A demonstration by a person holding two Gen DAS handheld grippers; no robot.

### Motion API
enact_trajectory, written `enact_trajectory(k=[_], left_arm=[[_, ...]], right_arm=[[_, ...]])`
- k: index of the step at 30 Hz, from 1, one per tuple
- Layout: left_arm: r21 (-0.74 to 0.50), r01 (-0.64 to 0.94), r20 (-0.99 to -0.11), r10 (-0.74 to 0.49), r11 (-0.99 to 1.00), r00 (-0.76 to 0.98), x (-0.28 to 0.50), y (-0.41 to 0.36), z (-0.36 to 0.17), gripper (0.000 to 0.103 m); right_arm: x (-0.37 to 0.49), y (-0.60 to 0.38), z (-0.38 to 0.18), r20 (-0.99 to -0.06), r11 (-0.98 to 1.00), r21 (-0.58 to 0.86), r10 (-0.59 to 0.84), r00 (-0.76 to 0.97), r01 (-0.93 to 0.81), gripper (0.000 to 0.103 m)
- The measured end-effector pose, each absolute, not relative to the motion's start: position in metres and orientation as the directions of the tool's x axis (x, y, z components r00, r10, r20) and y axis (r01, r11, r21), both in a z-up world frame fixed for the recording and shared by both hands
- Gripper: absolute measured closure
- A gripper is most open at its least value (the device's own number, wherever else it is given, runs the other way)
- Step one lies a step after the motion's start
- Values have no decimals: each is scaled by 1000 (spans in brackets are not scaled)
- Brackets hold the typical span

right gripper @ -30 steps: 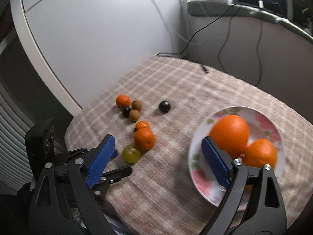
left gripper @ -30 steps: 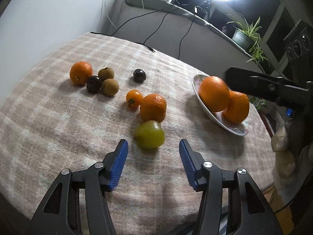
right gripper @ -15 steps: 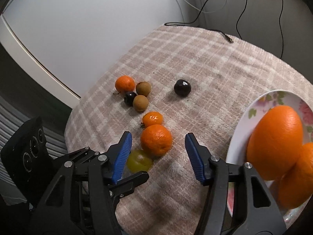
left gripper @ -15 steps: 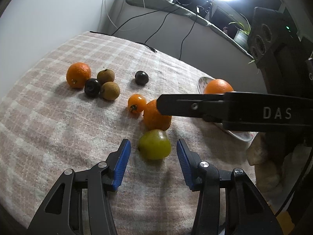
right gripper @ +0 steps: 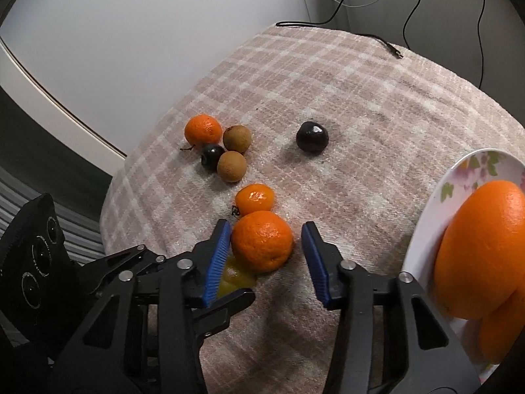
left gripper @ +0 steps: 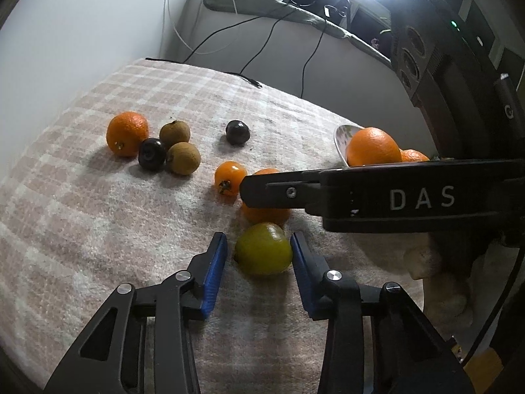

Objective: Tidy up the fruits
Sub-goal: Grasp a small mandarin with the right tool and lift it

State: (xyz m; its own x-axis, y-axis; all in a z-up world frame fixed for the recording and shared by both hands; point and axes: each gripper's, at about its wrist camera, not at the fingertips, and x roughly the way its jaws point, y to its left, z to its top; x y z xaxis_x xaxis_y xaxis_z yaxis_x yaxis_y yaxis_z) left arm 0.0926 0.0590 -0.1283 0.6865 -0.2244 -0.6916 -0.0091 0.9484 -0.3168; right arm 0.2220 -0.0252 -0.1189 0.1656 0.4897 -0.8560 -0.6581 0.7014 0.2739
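Two grippers are down over the fruit on the checked cloth (left gripper: 98, 229) on the worktop. The left gripper (left gripper: 259, 259) has a green fruit (left gripper: 264, 249) between its blue pads. Its jaws are closing; the right pad is at the skin, the left one is a bit off, so no grip yet. The right gripper (right gripper: 265, 249) has a mandarin (right gripper: 262, 240) between its pads & is closing too, w/ a gap on the right side. The green fruit lies just behind the mandarin, touching it. A small orange tomato (right gripper: 254, 198) sits just past the mandarin. Farther back: another mandarin (right gripper: 202, 129), two brown fruits (right gripper: 237, 138) & a dark one (right gripper: 212, 156) bunched up, plus a dark one alone (right gripper: 311, 137). The flowered plate (right gripper: 459, 177) on the right holds big oranges (right gripper: 482, 246).
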Motion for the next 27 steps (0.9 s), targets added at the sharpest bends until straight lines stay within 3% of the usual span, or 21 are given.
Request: enact_trajectory(k=[11,27], left_arm=[[-319,1,-684,-231,948,692,90,57,-128,72],[-352,22,-647,-260,936,716,79,52,-109,72]], right_arm=[[215,-14,-117,-876,691,201,445,188,-694,62],[206,-47,-85,-813,703,250,526,250,-666,62]])
